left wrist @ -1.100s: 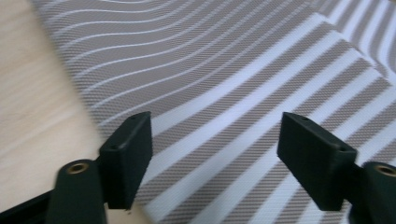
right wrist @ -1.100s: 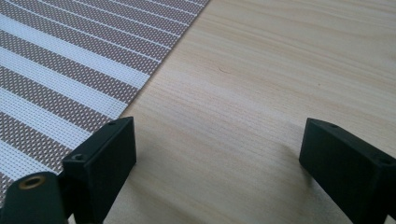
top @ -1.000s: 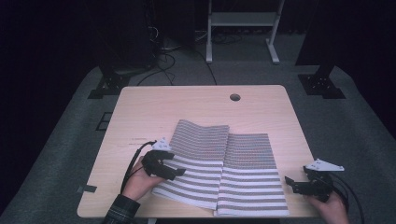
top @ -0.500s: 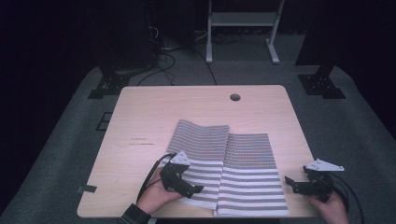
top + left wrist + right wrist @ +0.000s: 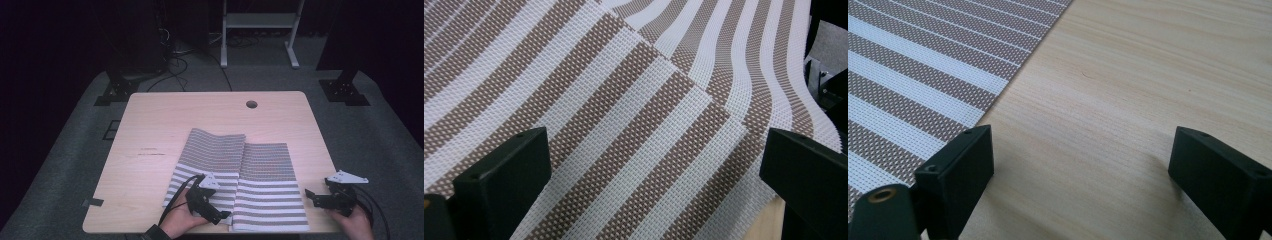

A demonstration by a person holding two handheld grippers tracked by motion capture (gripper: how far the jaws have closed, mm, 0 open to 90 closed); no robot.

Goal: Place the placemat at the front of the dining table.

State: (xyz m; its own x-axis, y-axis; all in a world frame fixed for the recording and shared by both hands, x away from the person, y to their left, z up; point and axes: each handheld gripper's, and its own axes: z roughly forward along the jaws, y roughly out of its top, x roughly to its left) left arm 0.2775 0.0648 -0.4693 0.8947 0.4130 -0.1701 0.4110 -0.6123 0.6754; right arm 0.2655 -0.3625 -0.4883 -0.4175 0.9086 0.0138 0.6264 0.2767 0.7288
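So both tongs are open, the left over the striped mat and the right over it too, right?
Not quite. Both are open, and the left tongs are over the striped mat, but the right tongs are over bare wooden table beside the mat's edge, as the right gripper view shows.

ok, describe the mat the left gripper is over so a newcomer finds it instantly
On the wooden table, two striped mats sit side by side at the near edge. It is the left striped mat under the left gripper, skewed and overlapping the square-set right striped mat.

A pale wooden table (image 5: 170, 120) stands on grey carpet (image 5: 75, 150). Behind it, a white frame (image 5: 257, 22), cables (image 5: 175, 50), darkness.
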